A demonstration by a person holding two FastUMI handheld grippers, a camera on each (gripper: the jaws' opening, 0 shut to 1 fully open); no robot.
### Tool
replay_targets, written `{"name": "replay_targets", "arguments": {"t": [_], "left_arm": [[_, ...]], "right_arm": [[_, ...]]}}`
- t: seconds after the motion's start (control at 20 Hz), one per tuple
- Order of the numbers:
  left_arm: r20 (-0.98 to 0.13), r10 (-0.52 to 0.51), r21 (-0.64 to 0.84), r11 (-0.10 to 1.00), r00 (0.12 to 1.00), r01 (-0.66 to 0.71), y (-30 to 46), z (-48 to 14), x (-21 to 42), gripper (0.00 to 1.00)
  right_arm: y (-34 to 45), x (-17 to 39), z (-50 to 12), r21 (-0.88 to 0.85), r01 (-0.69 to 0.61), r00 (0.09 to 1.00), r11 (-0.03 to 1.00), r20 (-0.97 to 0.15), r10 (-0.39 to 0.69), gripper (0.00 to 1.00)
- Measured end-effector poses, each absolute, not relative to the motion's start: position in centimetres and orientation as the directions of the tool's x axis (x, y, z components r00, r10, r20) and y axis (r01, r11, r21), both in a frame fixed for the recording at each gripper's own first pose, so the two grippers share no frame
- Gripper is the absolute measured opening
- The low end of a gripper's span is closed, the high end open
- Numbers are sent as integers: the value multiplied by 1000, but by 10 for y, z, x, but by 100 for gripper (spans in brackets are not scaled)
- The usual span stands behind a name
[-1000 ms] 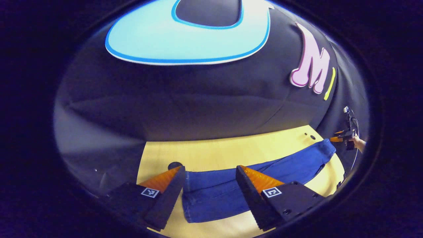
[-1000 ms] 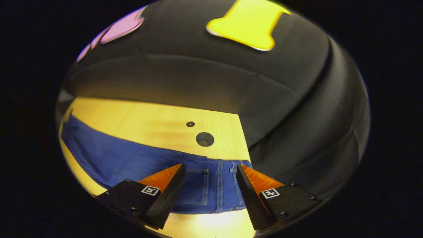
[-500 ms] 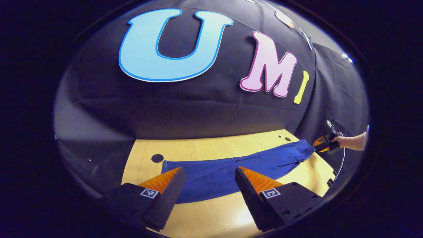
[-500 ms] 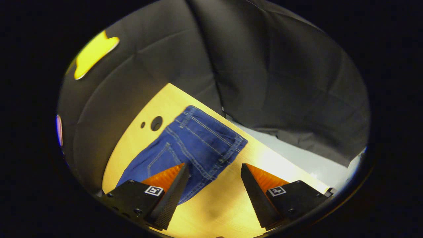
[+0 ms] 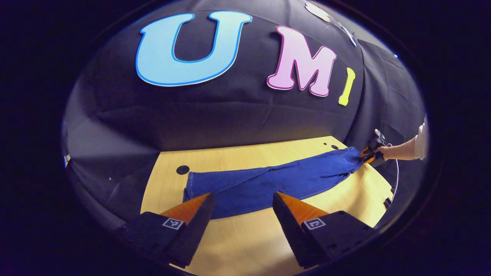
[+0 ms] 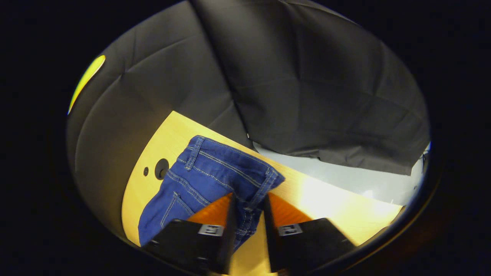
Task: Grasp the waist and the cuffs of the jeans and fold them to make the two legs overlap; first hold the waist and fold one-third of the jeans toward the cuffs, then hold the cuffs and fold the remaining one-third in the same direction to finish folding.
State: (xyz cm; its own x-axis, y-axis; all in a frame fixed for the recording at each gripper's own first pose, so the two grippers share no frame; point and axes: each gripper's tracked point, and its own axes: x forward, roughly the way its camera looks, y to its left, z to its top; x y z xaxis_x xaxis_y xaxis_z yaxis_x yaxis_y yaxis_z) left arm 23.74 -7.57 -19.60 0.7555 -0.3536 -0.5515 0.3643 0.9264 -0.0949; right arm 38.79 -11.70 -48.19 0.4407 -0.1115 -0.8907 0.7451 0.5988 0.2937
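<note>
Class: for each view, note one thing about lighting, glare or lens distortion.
Left gripper view: the fisheye bows the pale wooden table and the flat blue denim jeans into curves. Right gripper view: a bright glare patch washes out the tabletop beside the jeans' waist, near the right gripper.

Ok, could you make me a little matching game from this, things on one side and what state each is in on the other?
Things:
1. left gripper
2. right gripper
3. jeans
4. table

States:
A. stretched out flat, full length
B. jaws wide apart, near the cuff end
C. pale wood with round holes
D. jaws close together, with the waist corner between them

Pairs: 1-B, 2-D, 3-A, 4-C
</note>
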Motion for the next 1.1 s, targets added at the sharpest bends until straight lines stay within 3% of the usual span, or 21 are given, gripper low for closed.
{"name": "replay_targets", "arguments": {"t": [0.05,0.15,0.25,0.3,0.35,0.6,0.7,0.85,0.95,1.1], "left_arm": [[-551,-356,-110,928,755,357,-76,-196,234,98],[-541,-359,-130,929,761,346,-73,-193,231,97],[-541,-351,-133,933,764,334,-67,-192,226,93],[-539,-349,-130,934,767,333,-64,-190,223,97],[-537,-350,-129,933,768,335,-63,-187,220,97],[-526,-359,-136,930,771,341,-50,-173,197,97],[-517,-356,-151,933,778,327,-41,-169,188,97],[-524,-346,-189,938,779,290,-29,-175,175,97],[-537,-337,-217,941,773,259,-24,-183,165,97],[-571,-322,-230,946,755,230,-17,-199,153,97]], "right_arm": [[-118,387,-475,299,733,453,611,-885,-110,31],[-120,394,-457,305,690,507,656,-851,-138,17],[-113,405,-421,291,600,583,745,-797,-158,17],[-101,413,-396,298,548,632,781,-760,-153,7],[-85,422,-372,315,493,676,811,-725,-129,17],[31,428,-212,394,208,857,895,-515,27,16],[88,419,-177,400,83,879,913,-462,122,16],[198,399,-190,391,-101,832,915,-471,293,16],[263,368,-250,414,-178,718,893,-566,405,16],[293,321,-341,345,-260,559,902,-708,431,16]]}}
